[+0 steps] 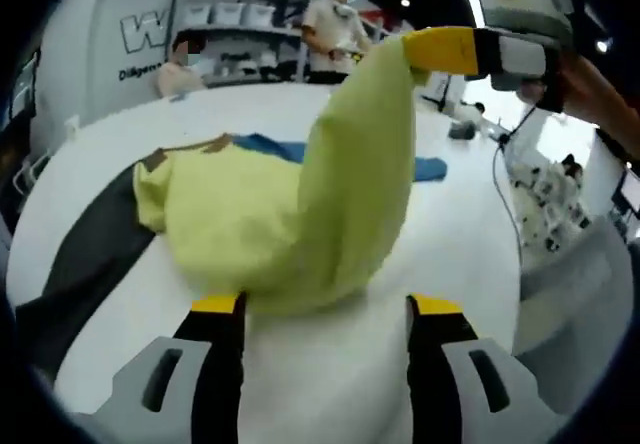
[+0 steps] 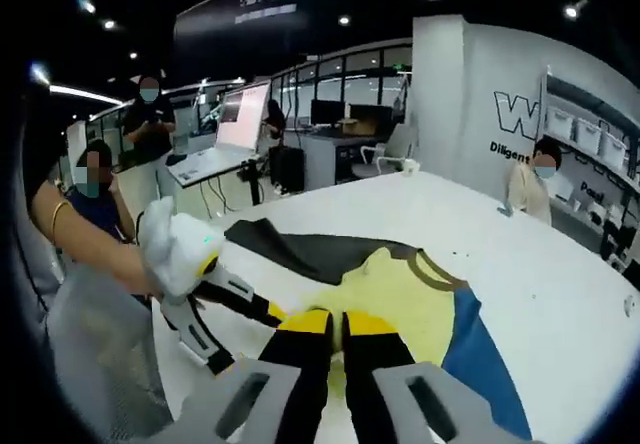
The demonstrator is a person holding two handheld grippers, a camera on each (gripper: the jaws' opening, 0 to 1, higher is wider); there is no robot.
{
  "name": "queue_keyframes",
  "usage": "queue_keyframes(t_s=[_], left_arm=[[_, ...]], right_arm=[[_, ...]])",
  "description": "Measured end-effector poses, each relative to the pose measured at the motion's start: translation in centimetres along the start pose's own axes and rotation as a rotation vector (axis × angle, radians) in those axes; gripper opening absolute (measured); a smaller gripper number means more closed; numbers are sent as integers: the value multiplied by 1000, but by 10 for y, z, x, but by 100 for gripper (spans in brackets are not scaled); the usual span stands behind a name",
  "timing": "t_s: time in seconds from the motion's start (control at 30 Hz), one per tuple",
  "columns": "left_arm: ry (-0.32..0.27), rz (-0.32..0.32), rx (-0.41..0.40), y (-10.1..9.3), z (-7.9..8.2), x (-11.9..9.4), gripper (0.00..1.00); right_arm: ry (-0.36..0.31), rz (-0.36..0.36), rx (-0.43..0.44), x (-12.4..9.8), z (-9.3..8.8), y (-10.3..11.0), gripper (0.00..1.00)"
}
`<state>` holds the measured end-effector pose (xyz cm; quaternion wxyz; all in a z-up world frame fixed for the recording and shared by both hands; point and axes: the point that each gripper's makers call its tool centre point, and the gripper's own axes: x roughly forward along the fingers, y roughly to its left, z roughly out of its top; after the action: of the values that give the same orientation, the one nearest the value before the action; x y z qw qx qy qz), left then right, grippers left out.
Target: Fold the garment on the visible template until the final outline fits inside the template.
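Over the white worktop: yellow cloth hoisted

Right claw (image 2: 337, 326) is clenched on the soft yellow-green garment (image 1: 300, 214), pulling a rumpled fold up high. Left claw (image 1: 327, 306) sits released at the hem. Garment drapes over the dark template (image 1: 85, 254) on the worktop (image 1: 460, 224).

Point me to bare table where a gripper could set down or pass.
Free: white table between the left gripper and yellow garment; also right of the garment, toward the table edge. Crowded: dark template left, blue cloth behind. The right gripper holds a lifted fold.
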<state>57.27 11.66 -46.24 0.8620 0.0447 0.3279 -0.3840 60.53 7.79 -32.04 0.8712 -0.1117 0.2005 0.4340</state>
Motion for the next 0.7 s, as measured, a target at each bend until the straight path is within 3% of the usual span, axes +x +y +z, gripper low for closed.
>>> queue_keyframes(t_s=[0.17,0.23,0.33,0.47,0.53,0.7], left_arm=[[-2,17,-42,3,1,2,59],[-37,26,-72,-6,7,1,60],[-57,21,-77,-20,12,3,66],[-65,49,-106,-23,12,7,68],[-58,72,-165,-23,9,9,68],[-31,64,-218,-37,3,17,59]], right_arm=[[-55,-3,-16,0,31,-4,0],[-72,-6,-26,0,42,-5,0],[-89,-7,-32,1,52,-7,0],[-107,-7,-33,1,61,-9,0],[-117,-5,-44,-1,68,-7,0],[-140,-27,-42,-5,77,-16,0]])
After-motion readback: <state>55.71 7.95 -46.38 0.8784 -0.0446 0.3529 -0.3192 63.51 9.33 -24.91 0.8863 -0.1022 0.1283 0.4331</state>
